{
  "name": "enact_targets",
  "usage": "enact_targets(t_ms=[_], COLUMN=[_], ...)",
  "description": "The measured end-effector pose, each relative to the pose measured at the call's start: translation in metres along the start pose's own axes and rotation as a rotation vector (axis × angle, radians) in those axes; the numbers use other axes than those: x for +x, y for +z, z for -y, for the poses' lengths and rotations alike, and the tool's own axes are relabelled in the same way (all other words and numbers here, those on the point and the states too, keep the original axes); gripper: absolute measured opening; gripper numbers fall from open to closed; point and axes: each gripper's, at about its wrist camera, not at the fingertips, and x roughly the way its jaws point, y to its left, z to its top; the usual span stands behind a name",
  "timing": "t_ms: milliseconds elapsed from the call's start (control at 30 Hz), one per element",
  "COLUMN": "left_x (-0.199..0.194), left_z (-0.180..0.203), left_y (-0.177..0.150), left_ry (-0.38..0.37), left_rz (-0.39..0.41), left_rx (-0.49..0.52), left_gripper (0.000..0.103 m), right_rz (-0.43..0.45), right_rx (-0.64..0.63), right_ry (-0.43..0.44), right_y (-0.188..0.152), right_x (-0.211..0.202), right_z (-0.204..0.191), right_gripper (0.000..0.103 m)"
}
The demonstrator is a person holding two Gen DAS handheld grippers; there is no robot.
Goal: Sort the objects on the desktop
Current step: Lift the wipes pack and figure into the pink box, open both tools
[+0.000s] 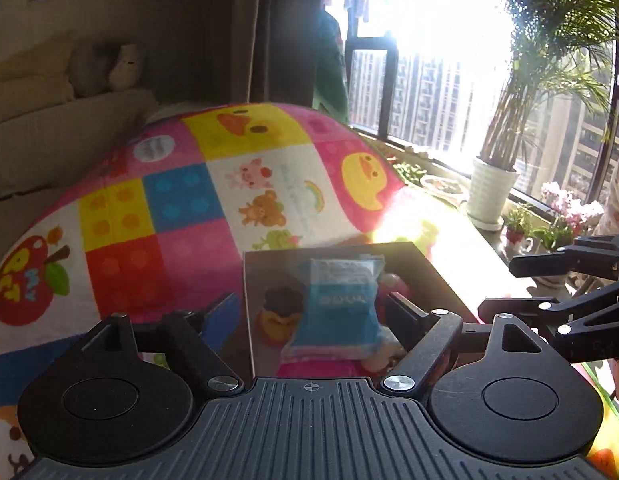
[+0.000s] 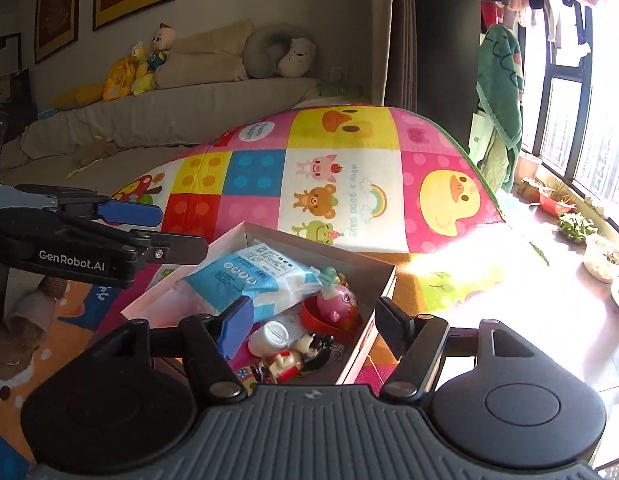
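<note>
Box (image 2: 383, 276) of toys (wipes packet (image 2: 253, 276) atop) below both grippers' empty, spread fingers (image 2: 235, 326)

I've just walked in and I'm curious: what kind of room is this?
Most likely a living room in a high-rise flat: a sofa with plush toys, a child's colourful play mat, and potted plants by a big window facing apartment towers.
</note>
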Motion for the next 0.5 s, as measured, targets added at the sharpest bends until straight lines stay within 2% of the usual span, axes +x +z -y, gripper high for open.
enact_targets(t_ms=[167,300,333,433,500], left_x=[-0.024,-0.049,-0.054,-0.066,-0.068], left_z=[-0.017,-0.01,-0.008,-0.005,-0.008], left_y=[-0.044,-0.079,-0.087,-0.106,-0.114], left_ry=[0.049,0.114,0.127,0.159,0.169], left_rz=[-0.043,-0.071,-0.075,-0.082,-0.097], left_rx=[-0.083,-0.054,-0.048,-0.075,-0.117], left_gripper=[0.091,0.096,0.096,0.101,0.102], right_rz=[-0.019,-0.047,-0.047,-0.037,-0.058], right_rx=[-0.026,0.003,-0.003,-0.019,0.004], right_ry=[0.005,0.035,0.047,0.073,0.083], right_y=[-0.008,-0.018,-0.025,-0.051,-0.068], right_x=[0.007,0.006,0.002,-0.011,-0.015], right_z=[-0.009,-0.017,-0.025,-0.048,-0.061], right_gripper=[0.068,0.068,0.071,0.089,0.093])
